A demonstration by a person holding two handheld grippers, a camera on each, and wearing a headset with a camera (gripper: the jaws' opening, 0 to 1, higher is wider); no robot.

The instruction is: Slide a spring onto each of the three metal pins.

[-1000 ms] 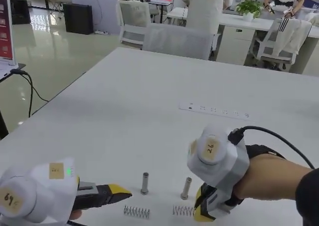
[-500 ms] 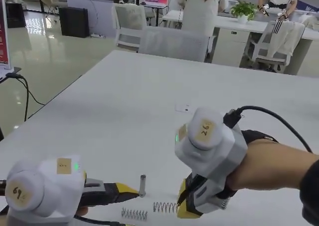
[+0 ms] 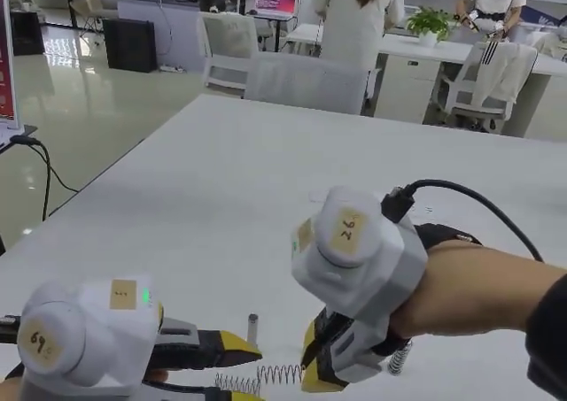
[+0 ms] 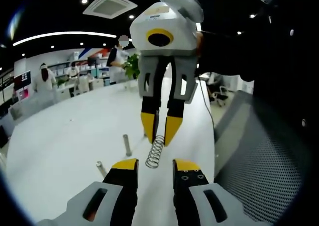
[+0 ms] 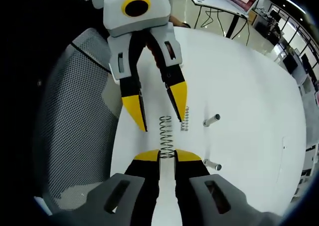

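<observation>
Hazards just before threading

Jaws of the right gripper [image 5: 167, 157] are closed on the near end of a thin coiled steel spring [image 5: 165, 131], which sticks forward with its free end close to the gap of the left gripper [image 4: 155, 165], whose jaws stand well open and hold nothing. A short grey metal pin [image 5: 212, 120] stands ahead and to one side of the right jaws, and a second pin [image 5: 213, 165] is just beside them, both bare. A loose second spring [image 5: 185, 118] lies on the white tabletop [image 5: 239, 86] past the left jaws. Held by one end, the spring may sway and miss a pin top. A bump from the jaws could tip a pin, and a hard squeeze by the left jaws could crush the coils.
</observation>
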